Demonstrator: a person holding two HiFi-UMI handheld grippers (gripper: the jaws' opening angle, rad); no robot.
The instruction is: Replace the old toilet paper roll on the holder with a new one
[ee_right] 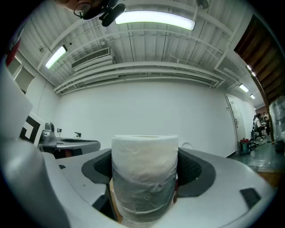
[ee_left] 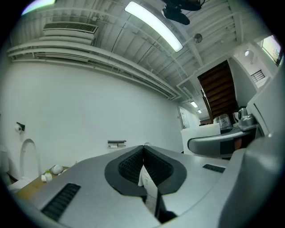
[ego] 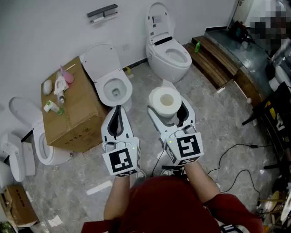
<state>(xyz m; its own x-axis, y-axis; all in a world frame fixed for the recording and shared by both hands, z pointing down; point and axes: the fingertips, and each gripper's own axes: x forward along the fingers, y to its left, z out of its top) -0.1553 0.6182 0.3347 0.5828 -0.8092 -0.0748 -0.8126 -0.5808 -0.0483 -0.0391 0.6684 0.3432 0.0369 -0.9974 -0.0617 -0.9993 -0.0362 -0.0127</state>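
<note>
Evidently the right hand-held gripper clamps the new roll upright, well apart from the wall holder, the left hand-held gripper shut; the roll's seemingly film-wrapped surface could slip free.

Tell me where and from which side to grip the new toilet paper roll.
Grip the toilet paper roll across its curved wall, about mid-height, coming level from the side. It stands upright, core hole facing up, so the round wall offers two opposite faces for the pads. The right gripper already holds it this way.
</note>
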